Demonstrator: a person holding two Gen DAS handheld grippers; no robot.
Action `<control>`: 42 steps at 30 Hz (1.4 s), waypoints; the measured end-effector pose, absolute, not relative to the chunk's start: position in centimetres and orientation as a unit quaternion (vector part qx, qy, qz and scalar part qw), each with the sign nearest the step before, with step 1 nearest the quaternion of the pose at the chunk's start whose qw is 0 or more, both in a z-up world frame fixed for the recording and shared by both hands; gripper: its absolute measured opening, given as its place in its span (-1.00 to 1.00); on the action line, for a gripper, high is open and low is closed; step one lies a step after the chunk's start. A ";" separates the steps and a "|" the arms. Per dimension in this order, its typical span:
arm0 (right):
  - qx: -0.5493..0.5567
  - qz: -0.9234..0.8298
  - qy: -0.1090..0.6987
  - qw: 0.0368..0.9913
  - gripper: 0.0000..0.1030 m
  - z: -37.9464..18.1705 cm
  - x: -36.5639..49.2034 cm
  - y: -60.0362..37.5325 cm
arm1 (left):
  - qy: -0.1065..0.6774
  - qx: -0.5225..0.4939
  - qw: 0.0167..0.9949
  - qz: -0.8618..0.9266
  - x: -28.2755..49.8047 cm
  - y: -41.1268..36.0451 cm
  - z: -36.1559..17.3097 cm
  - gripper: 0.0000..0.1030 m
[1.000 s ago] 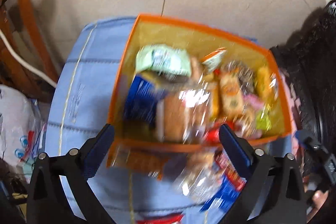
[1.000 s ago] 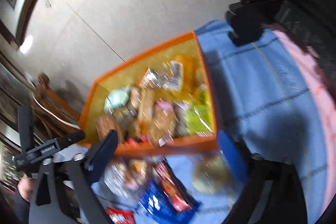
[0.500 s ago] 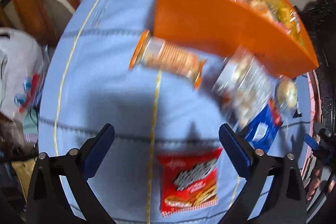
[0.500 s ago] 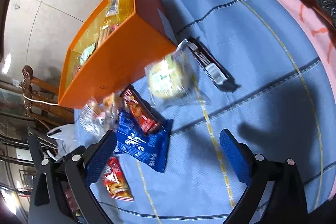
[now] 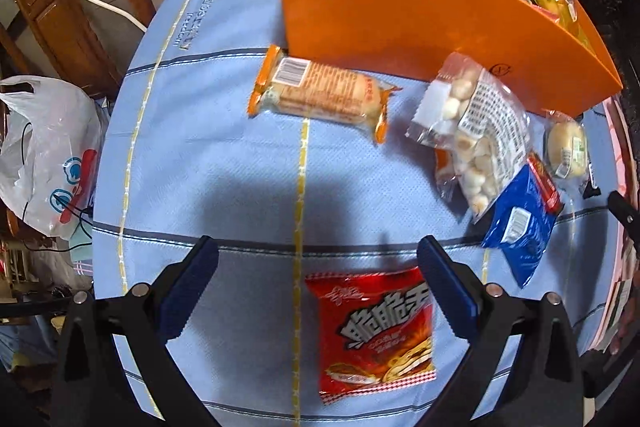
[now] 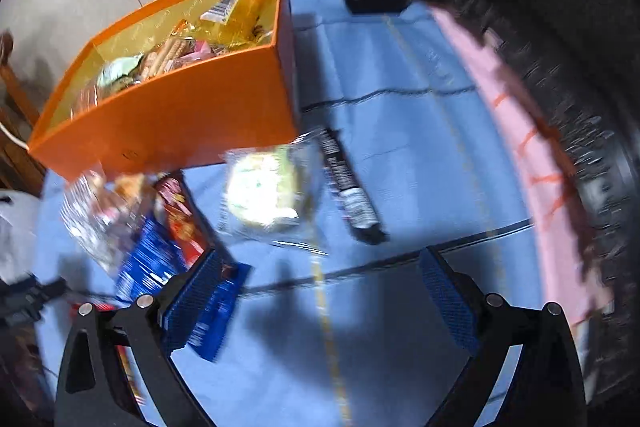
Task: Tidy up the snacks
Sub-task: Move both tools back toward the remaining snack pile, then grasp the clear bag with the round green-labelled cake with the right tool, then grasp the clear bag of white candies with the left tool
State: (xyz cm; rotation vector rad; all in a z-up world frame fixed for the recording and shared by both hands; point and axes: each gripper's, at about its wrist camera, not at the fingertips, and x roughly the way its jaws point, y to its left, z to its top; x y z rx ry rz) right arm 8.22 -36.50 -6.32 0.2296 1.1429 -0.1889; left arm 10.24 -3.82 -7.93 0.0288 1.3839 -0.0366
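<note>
An orange box holding several snacks stands at the far side of the blue cloth; it also shows in the right wrist view. Loose snacks lie in front of it: an orange biscuit pack, a clear bag of white balls, a blue packet, a round bun and a red chip bag. My left gripper is open and empty, just above the red chip bag. My right gripper is open and empty, near the wrapped bun, a dark bar and the blue packet.
The blue cloth covers a round table with a pink edge. A white plastic bag and wooden chair stand left of it. Dark carved furniture is at the right.
Both grippers pulled back from over the orange box toward the near side of the table. The box's outer wall and the loose snacks in front now show. Both stay open.
</note>
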 end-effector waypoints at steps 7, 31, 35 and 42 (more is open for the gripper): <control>0.147 -0.072 0.548 0.820 0.89 -8.1 12.1 -35.3 | 0.654 0.020 0.756 -0.016 10.6 -4.1 -9.2 0.89; 0.120 0.003 0.558 0.821 0.05 -7.8 5.6 -34.5 | 0.673 -0.053 0.738 -0.027 15.3 -6.0 -9.9 0.89; 0.125 0.010 0.568 0.813 0.05 -8.0 2.9 -34.9 | 0.686 -0.117 0.718 -0.034 17.4 -6.1 -10.0 0.89; 0.138 0.019 0.571 0.809 0.06 -8.4 2.0 -35.0 | 0.690 -0.133 0.711 -0.028 18.7 -9.0 -9.5 0.90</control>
